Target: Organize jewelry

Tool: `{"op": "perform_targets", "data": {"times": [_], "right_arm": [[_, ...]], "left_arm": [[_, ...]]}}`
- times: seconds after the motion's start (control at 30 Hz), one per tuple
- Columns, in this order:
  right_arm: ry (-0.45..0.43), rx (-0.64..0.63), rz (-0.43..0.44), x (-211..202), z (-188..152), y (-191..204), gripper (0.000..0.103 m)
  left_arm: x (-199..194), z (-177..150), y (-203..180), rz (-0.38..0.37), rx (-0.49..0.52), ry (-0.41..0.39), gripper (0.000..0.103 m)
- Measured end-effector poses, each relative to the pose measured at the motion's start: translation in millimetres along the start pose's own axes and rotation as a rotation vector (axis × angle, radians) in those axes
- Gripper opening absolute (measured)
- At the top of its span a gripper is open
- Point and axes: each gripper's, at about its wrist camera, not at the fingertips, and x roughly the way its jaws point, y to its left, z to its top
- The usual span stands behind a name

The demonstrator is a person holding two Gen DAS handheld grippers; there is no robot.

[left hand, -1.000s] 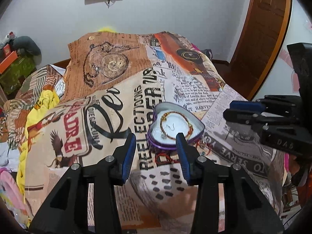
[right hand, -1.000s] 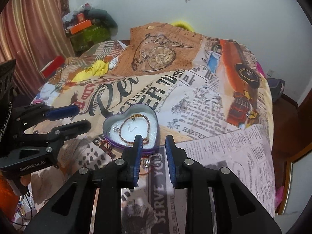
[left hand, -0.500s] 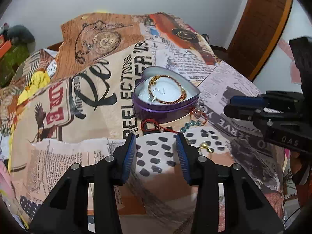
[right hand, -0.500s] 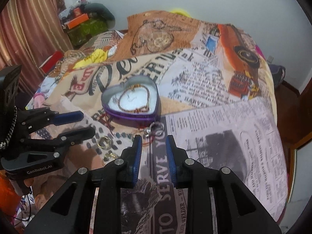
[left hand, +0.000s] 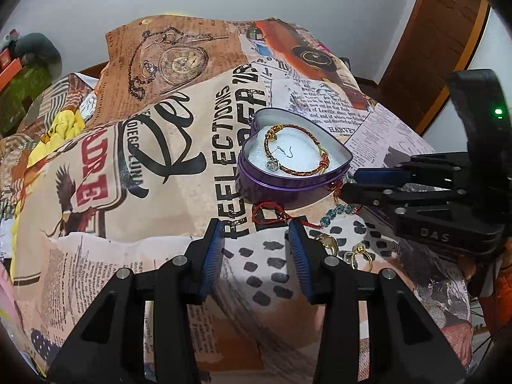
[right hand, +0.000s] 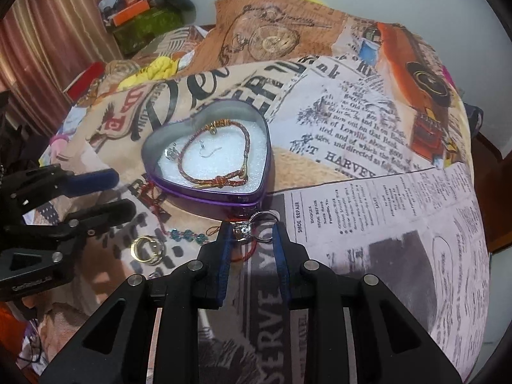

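Observation:
A purple heart-shaped tin (left hand: 278, 188) (right hand: 224, 196) lies open on the printed bedspread. A red and gold braided bracelet (left hand: 294, 153) (right hand: 217, 160) and a silver earring (right hand: 171, 153) lie in it. In front of the tin lie a red cord bracelet with blue beads (left hand: 336, 212) (right hand: 187, 235), gold rings (left hand: 328, 241) (right hand: 147, 248) and a silver ring charm (right hand: 246, 228). My left gripper (left hand: 256, 233) is open, just short of the red cord. My right gripper (right hand: 251, 235) is open, its jaws on either side of the silver charm.
The bedspread (left hand: 160, 166) covers a bed that falls off at the front and right. Yellow cloth (left hand: 60, 128) and green boxes (right hand: 144, 25) lie at the far left. A wooden door (left hand: 441, 38) stands at the right.
Both grippers have moved in toward the loose jewelry in front of the tin. The right gripper's jaws have opened wider around the silver charm.

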Motion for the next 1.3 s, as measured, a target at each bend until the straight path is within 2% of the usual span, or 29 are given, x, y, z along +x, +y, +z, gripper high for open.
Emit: {"op": "perform_targets", "data": {"times": [0.07,0.33,0.43,0.7,0.73,0.77,1.17,1.3], "right_arm": [[-0.001,-0.003,0.003,1.8,0.9,-2.4,0.031],[-0.034,-0.025,0.012,5.1,0.8,-1.6,0.032],[-0.045,-0.032,0.006,3.6,-0.8,-0.9,0.027],[-0.071,-0.008,0.016,-13.5,-10.9,0.8,0.027],[-0.077,-0.004,0.021,-16.6,-12.0,0.9,0.015],[-0.075,0.002,0.029,-18.7,-12.5,0.9,0.010],[-0.124,0.002,0.015,-42.4,-27.9,5.0,0.010],[-0.112,0.026,0.011,-40.7,-29.1,-1.7,0.010]], "left_arm": [[1.5,0.1,-0.6,-0.010,0.002,0.001,0.042],[5.7,-1.9,-3.9,-0.018,0.006,0.010,0.042],[2.0,-3.3,-4.4,-0.016,0.010,0.009,0.042],[-9.1,-13.6,-13.0,-0.030,0.030,0.021,0.042],[-10.0,-15.5,-15.4,-0.037,0.034,0.024,0.042],[-10.5,-17.1,-17.4,-0.041,0.038,0.027,0.042],[-5.6,-20.7,-39.7,-0.052,0.095,0.013,0.041],[0.3,-17.5,-40.8,-0.070,0.104,0.013,0.027]]}}
